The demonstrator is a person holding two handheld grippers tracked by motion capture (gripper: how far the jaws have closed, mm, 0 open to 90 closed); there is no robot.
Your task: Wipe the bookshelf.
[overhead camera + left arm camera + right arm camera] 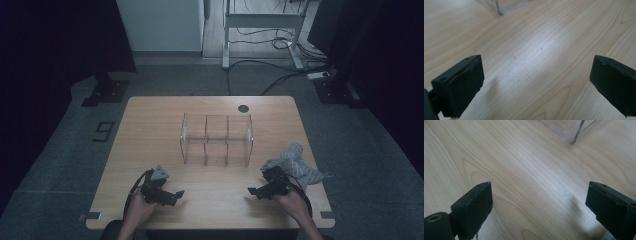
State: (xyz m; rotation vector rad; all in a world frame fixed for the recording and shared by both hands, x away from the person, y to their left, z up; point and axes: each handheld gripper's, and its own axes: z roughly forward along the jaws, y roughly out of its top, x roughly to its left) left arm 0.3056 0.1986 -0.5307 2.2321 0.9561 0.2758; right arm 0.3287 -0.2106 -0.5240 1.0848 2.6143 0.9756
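Left gripper: my left gripper point(172, 194) rests low on the table point(150, 130) at the near left, jaws spread wide with nothing between them but bare wood in the left gripper view point(536, 82).
Left risk: I judge that if I swing this one forward without looking, a jaw could clip the near left corner of the box point(502, 11) and shove it, since clear walls are hard to see.
Box: a clear box point(216, 139) with three compartments stands upright mid-table, well ahead of both grippers, and looks bare inside.
Right gripper: my right gripper point(256, 191) sits near the table's front on the right, jaws wide apart and holding nothing; the right gripper view point(539, 205) has plain wood between them and a box corner point(574, 137) beyond.
Socks: a grey bundle, likely socks point(299, 166), lies just behind my right hand point(290, 200), close to the table's right edge.
Right risk: the gripper points away from the socks, so I must turn it right round; a careless sweep could nudge the bundle off the edge, or my jaws could pinch one loose layer and let the rest trail.
Cable: the right cable point(305, 197) runs close by the socks and might snag them as I turn.
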